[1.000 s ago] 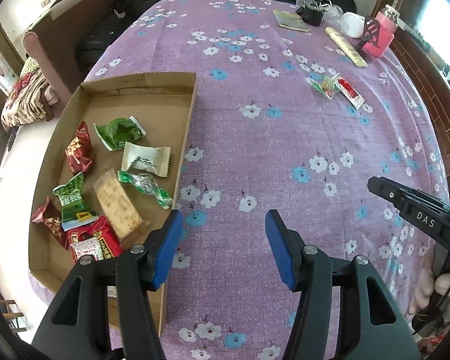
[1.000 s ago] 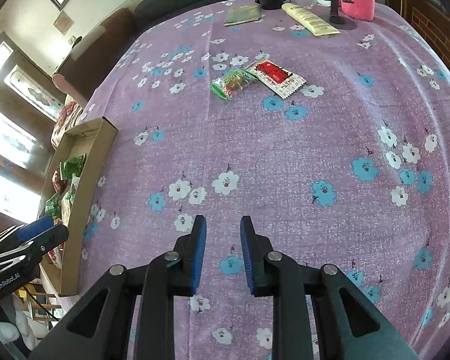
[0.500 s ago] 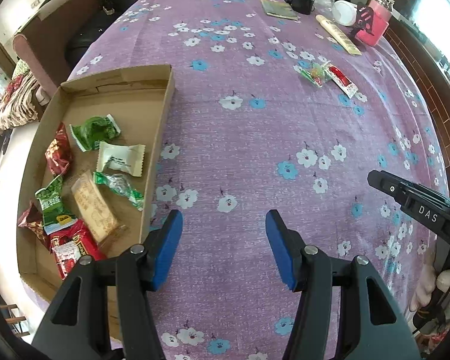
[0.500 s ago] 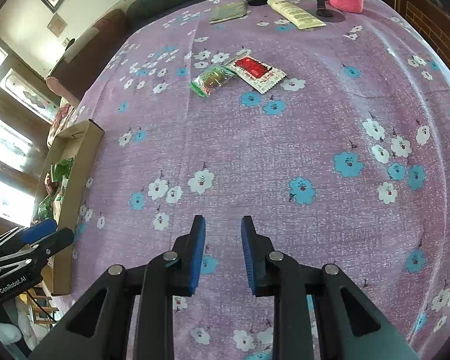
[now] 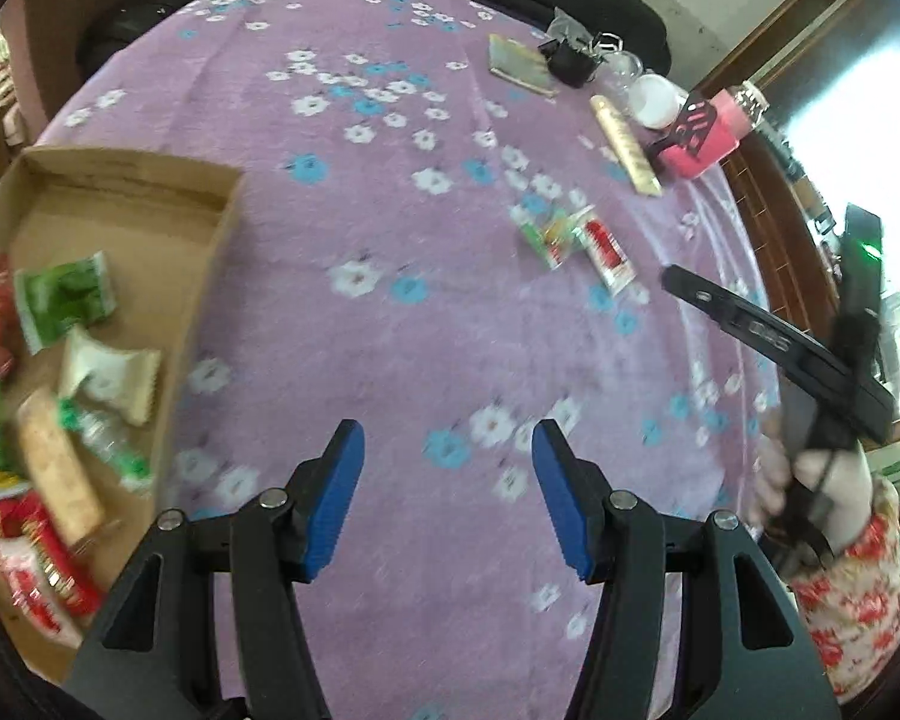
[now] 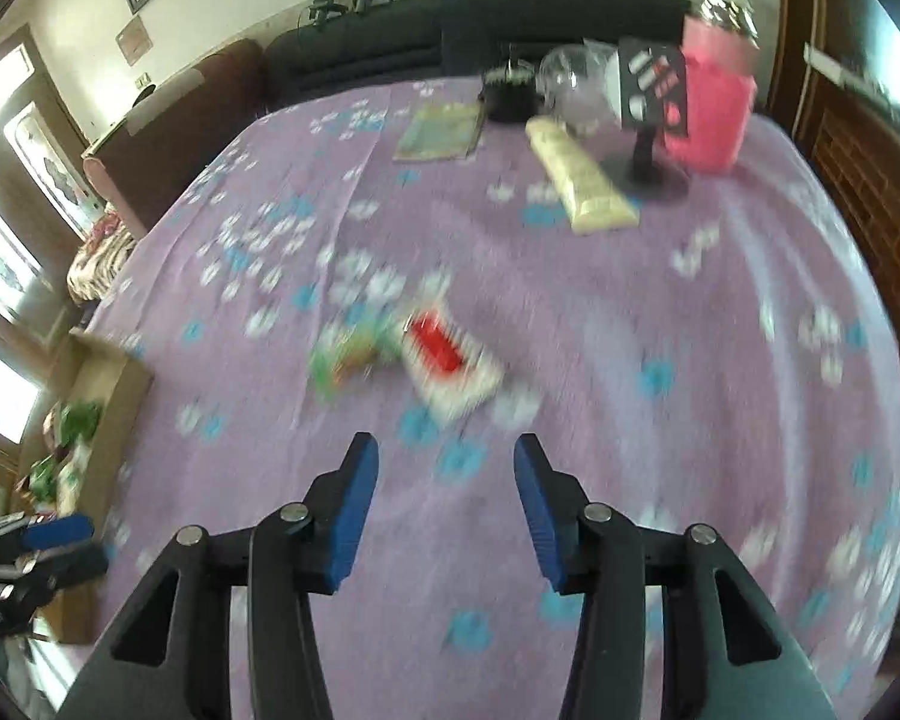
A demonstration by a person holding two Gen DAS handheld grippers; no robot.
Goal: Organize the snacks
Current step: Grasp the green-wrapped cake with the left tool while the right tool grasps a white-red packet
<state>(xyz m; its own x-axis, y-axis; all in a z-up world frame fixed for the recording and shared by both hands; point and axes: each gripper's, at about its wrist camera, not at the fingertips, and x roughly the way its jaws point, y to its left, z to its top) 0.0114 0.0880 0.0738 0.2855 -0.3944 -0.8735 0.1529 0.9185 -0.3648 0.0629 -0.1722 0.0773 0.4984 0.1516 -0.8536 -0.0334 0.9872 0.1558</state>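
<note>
Two loose snacks lie on the purple flowered cloth: a green-wrapped candy [image 6: 354, 354] [image 5: 547, 232] and a red-and-white packet [image 6: 450, 363] [image 5: 607, 252] beside it. My right gripper [image 6: 446, 468] hovers just short of them, its jaws opening with nothing between them. My left gripper [image 5: 448, 456] stands open and empty over the cloth, right of the cardboard tray [image 5: 210, 264], which holds several wrapped snacks such as a green packet [image 5: 63, 300] and a white one [image 5: 111, 375]. The right gripper's black body [image 5: 774, 336] and the hand holding it show at the right of the left wrist view.
At the far end of the table stand a pink container [image 6: 714, 114], a black stand [image 6: 651, 120], a cream tube [image 6: 579, 177], a booklet [image 6: 441, 132] and a clear lid [image 6: 570, 78]. A dark sofa [image 6: 450, 30] lies behind. The left gripper's tip [image 6: 54, 531] shows at the left edge.
The right gripper moved forward to the two loose snacks and its jaws went from nearly shut to apart. The left gripper drifted right, away from the tray, staying open.
</note>
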